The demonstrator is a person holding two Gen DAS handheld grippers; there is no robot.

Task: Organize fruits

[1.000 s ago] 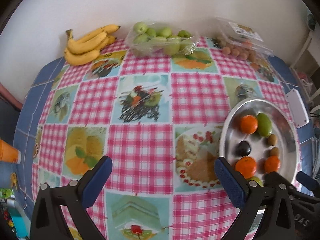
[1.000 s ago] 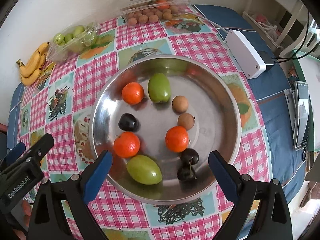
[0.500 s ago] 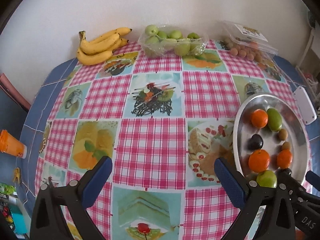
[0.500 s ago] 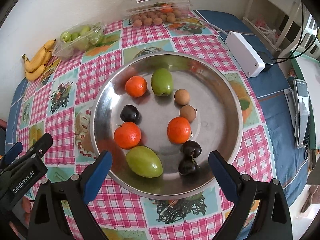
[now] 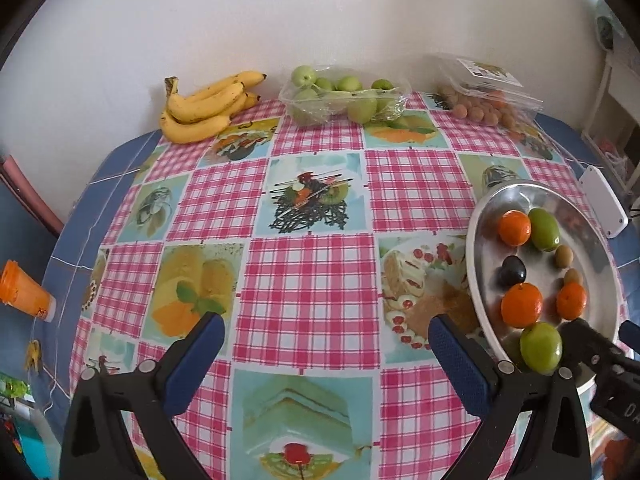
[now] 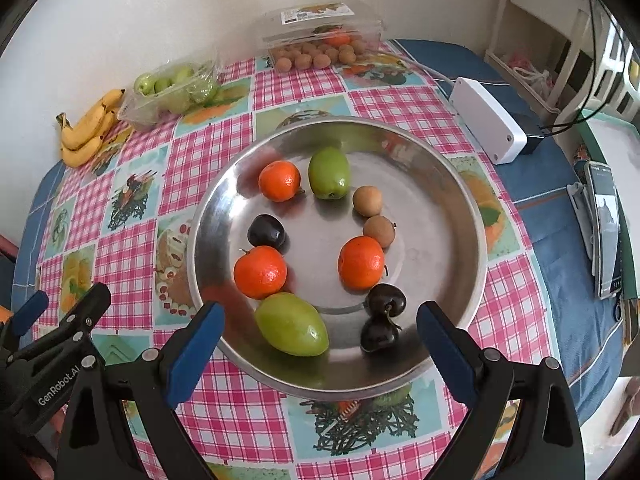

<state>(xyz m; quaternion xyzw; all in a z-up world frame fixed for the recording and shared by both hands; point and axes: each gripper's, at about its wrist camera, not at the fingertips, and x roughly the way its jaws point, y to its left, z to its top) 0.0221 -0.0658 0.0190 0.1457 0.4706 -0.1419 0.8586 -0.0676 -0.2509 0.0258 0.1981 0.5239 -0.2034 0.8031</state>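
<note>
The right hand-held gripper (image 6: 318,330), jaws spread and holding nothing, hangs over the near rim of the steel bowl (image 6: 460,184), with the green fruit (image 6: 291,323) between its fingers, long axis slanting to lower right; the left hand-held gripper (image 5: 326,344), also spread, is farther left.

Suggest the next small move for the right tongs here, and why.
Probably lower the right tongs onto the near green fruit in the metal bowl. Their jaws stand open and empty just above the bowl's near rim, and that fruit lies closest between them.
</note>
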